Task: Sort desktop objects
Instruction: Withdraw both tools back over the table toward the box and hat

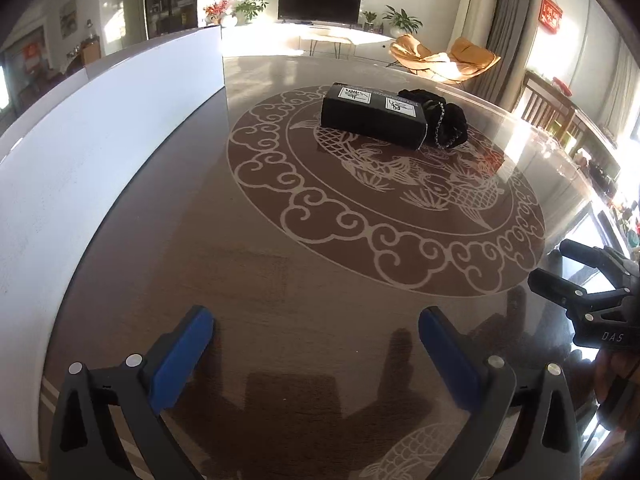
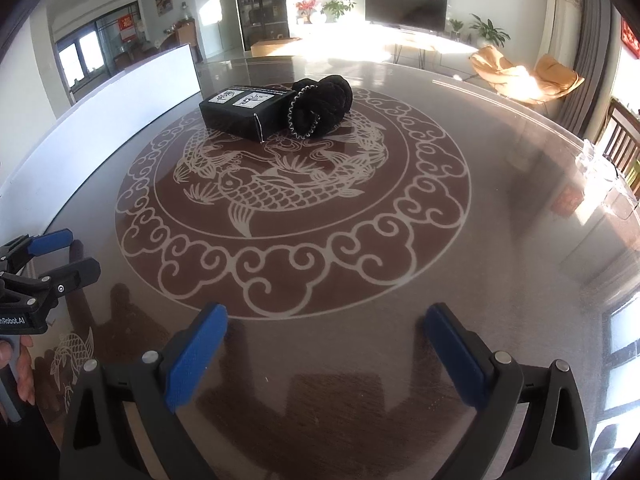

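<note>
A black box (image 1: pixel 372 118) (image 2: pixel 244 114) with two white labels lies on the far part of the round patterned table (image 1: pixel 280 288) (image 2: pixel 500 184). A black fluffy bundle with a beaded chain (image 1: pixel 444 122) (image 2: pixel 320 106) rests against the box's right end. My left gripper (image 1: pixel 316 328) is open and empty over the near table, well short of the box. My right gripper (image 2: pixel 326 326) is likewise open with nothing between its blue pads. Each gripper also appears at the edge of the other's view: the right gripper (image 1: pixel 558 266), the left gripper (image 2: pixel 76 254).
A tall white board (image 1: pixel 100 168) (image 2: pixel 120 92) stands along the table's left side. Wooden chairs (image 1: pixel 548 108) (image 2: pixel 624 140) stand beyond the right rim. A hand (image 2: pixel 22 372) holds the left gripper's handle. A TV, plants and orange loungers are far behind.
</note>
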The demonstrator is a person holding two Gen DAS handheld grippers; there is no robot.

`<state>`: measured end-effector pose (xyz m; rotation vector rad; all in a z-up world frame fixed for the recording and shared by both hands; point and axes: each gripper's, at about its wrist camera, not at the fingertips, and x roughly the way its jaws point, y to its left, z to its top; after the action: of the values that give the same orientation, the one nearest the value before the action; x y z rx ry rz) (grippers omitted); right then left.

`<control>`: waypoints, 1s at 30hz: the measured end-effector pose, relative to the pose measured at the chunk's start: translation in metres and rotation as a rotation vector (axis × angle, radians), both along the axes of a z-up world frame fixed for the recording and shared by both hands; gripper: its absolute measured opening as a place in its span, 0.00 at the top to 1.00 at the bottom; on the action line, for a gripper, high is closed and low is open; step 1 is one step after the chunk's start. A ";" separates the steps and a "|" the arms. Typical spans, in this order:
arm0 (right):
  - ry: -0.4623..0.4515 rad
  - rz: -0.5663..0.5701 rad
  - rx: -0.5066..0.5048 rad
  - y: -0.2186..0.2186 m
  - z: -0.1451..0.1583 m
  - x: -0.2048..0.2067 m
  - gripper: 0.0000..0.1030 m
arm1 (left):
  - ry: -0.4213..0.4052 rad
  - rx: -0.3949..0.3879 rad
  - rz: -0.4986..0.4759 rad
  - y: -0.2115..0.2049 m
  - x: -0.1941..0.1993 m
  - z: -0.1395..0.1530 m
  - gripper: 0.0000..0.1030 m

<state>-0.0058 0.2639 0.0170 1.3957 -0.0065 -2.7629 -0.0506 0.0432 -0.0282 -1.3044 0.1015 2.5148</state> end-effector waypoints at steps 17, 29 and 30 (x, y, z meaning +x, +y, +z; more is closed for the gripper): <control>-0.016 -0.002 0.033 -0.004 -0.004 -0.002 0.00 | 0.001 -0.076 -0.009 0.003 0.002 -0.001 0.00; -0.016 -0.002 0.033 -0.004 -0.004 -0.002 0.00 | 0.002 -0.078 -0.010 0.003 0.002 -0.001 0.00; -0.016 -0.002 0.033 -0.004 -0.004 -0.002 0.00 | 0.002 -0.078 -0.010 0.003 0.002 -0.001 0.00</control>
<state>-0.0074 0.2600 0.0132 1.4262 0.0372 -2.7659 -0.0484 0.0467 -0.0292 -1.3279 0.2082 2.5271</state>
